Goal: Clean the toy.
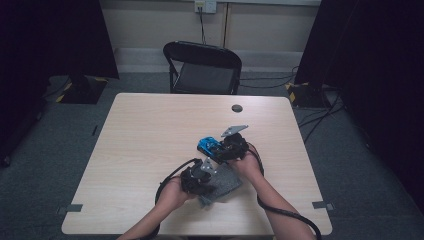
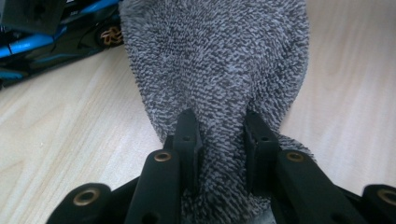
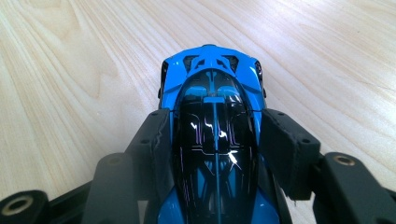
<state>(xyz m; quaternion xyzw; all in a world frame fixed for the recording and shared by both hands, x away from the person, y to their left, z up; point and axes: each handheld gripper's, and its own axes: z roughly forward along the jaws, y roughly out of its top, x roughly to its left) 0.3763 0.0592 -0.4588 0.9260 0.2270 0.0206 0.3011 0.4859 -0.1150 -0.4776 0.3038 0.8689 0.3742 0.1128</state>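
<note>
A blue and black toy car [image 3: 212,79] sits on the wooden table, nose pointing away in the right gripper view. My right gripper [image 3: 215,126] has one pad against each side of it and is shut on it. In the high view the car [image 1: 206,145] lies near the table's middle, just ahead of the right gripper [image 1: 227,147]. A grey terry cloth [image 2: 215,60] is pinched between the jaws of my left gripper [image 2: 219,123] and spreads out over the table beyond them. From above, the cloth [image 1: 227,184] lies between both hands, with the left gripper [image 1: 199,176] at its left edge. The car [image 2: 56,42] is just left of the cloth.
The table [image 1: 150,130] has a round cable hole [image 1: 237,108] near its far edge. A black folding chair [image 1: 202,67] stands behind it. Dark curtains hang on both sides, and cables run over the floor at the right [image 1: 320,112].
</note>
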